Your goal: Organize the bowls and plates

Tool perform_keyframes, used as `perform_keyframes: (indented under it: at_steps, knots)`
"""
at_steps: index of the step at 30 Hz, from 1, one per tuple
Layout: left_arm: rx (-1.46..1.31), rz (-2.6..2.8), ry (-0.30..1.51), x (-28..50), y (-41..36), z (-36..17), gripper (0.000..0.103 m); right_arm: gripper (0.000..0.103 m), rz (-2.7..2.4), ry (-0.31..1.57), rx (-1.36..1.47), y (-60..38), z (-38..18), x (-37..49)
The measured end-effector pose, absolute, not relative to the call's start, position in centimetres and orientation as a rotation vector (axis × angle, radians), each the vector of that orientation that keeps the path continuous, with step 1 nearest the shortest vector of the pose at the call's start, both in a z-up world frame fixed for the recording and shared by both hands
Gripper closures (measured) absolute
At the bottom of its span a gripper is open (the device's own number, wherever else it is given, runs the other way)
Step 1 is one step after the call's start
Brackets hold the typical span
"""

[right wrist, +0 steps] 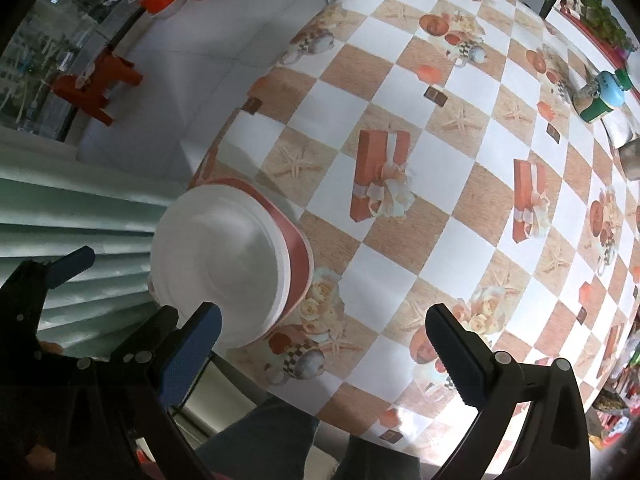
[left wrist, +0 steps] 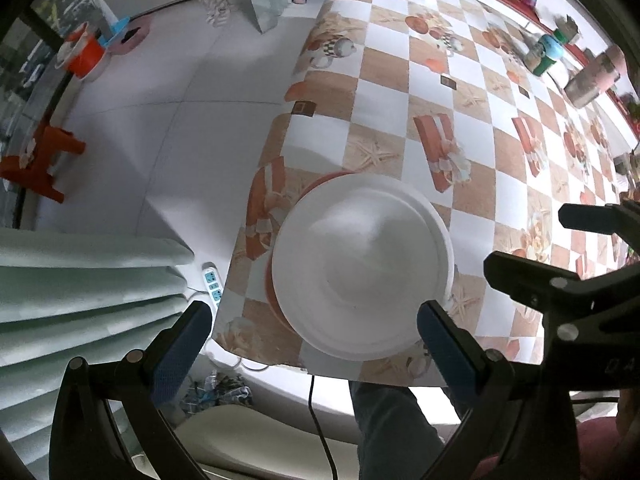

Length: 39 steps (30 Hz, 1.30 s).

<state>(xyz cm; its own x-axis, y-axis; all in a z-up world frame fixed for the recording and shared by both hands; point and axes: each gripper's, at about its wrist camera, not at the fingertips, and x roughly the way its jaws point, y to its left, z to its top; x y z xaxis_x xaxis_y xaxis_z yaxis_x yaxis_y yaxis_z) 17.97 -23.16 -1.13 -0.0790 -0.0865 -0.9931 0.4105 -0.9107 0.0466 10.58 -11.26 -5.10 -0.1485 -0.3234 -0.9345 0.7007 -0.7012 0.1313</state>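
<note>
A stack of white dishes (left wrist: 360, 268) rests on an orange bowl (left wrist: 270, 288) near the table's front left corner. The layered white rims (right wrist: 280, 280) and the orange bowl's wall (right wrist: 298, 256) show in the right wrist view. My left gripper (left wrist: 314, 320) hangs straight above the stack, open, with its blue pads (left wrist: 188, 340) wide on either side and nothing between them. My right gripper (right wrist: 324, 316) is open over the tablecloth just right of the stack and holds nothing. Each gripper also shows in the other's view: the right gripper (left wrist: 532, 240) and the left gripper (right wrist: 120, 288).
The table (left wrist: 472, 92) has a checked orange and white cloth. A green and blue jar (right wrist: 600, 96) and a metal cup (left wrist: 592, 80) stand at its far right. A person's legs (left wrist: 392, 420) are at the front edge. A red stool (left wrist: 40, 160) and a power strip (left wrist: 212, 280) lie on the floor.
</note>
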Motion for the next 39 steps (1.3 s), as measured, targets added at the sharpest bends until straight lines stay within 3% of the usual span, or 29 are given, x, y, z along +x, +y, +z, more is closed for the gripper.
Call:
perform_keyframes:
  at_steps: [39]
  knots:
    - [1.862, -2.066, 0.281, 17.9, -22.0, 0.0, 0.0, 0.0, -1.911, 0.412, 1.424, -10.6, -4.4, 10.9]
